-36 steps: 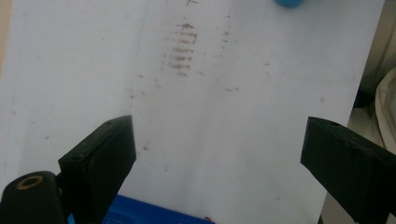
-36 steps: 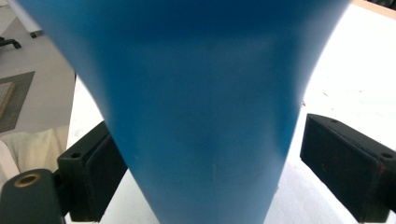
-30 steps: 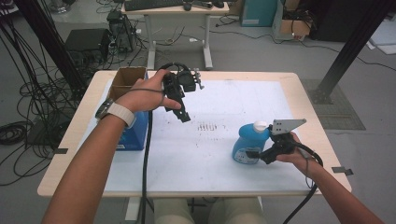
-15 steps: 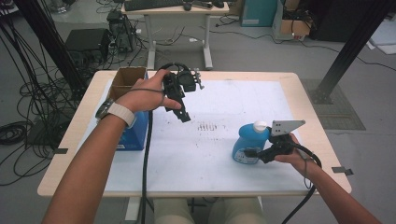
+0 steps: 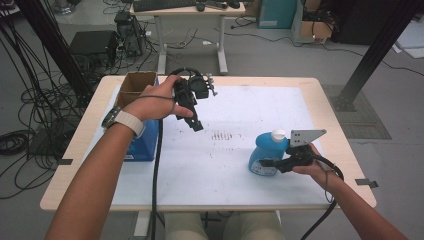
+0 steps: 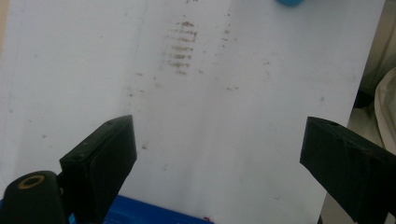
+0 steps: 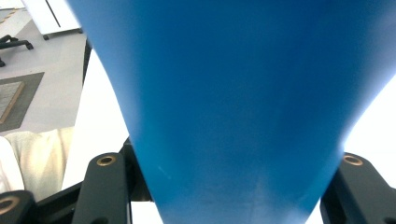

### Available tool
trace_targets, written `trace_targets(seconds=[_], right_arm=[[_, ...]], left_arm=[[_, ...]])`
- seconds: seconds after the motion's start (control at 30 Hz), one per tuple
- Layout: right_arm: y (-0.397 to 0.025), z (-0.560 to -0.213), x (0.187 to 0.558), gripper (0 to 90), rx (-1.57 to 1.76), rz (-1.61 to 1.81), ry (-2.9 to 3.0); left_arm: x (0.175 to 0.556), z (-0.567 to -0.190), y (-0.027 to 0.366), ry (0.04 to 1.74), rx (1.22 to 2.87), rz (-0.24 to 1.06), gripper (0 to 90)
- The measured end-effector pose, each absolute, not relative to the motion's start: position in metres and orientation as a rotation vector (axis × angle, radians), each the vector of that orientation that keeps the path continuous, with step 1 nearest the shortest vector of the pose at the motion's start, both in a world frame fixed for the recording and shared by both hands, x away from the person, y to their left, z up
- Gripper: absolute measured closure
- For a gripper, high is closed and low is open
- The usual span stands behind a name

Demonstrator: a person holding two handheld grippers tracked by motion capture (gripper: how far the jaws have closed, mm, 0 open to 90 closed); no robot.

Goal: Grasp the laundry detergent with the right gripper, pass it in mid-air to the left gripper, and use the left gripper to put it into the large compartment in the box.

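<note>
Right claw [image 5: 270, 162] of mine has its two jaws on the sides of the blue bottle [image 5: 266, 153] and grips it low down. That bottle stands upright on the white table [image 5: 210, 170], near the right edge. Left claw [image 5: 196, 125] hangs wide open above the table with nothing in it, well apart from the bottle.

Even, soft indoor light, faint shadows on the white tabletop [image 5: 235, 165], mild glare at its right edge, blue bottle [image 7: 233, 102] blurred close-up, left gripper view slightly soft.
</note>
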State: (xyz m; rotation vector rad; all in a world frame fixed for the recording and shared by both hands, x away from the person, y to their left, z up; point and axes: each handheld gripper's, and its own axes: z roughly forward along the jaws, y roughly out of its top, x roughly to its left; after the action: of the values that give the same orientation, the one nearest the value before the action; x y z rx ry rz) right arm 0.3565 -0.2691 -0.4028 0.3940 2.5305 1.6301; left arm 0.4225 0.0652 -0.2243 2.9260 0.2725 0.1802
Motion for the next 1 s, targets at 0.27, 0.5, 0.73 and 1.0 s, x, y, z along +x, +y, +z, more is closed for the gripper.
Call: trace_targets(seconds=[0.27, 0.5, 0.73, 1.0], right_arm=[[-0.2694, -0.4036, 0.3561, 41.4, 0.415, 1.638, 2.532], [-0.27, -0.4048, 0.355, 41.6, 0.408, 1.645, 2.518], [-0.2704, -0.4045, 0.3551, 42.7, 0.39, 1.635, 2.521], [-0.2704, -0.4044, 0.3559, 43.0, 0.382, 1.637, 2.526]], left_arm=[[0.4228, -0.2244, 0.0647, 0.265, 2.928, 0.177, 11.1], [0.4226, -0.2245, 0.0646, 0.268, 2.93, 0.176, 11.1], [0.4218, -0.2246, 0.0643, 0.269, 2.926, 0.178, 11.1], [0.4219, -0.2246, 0.0639, 0.27, 2.927, 0.177, 11.1]])
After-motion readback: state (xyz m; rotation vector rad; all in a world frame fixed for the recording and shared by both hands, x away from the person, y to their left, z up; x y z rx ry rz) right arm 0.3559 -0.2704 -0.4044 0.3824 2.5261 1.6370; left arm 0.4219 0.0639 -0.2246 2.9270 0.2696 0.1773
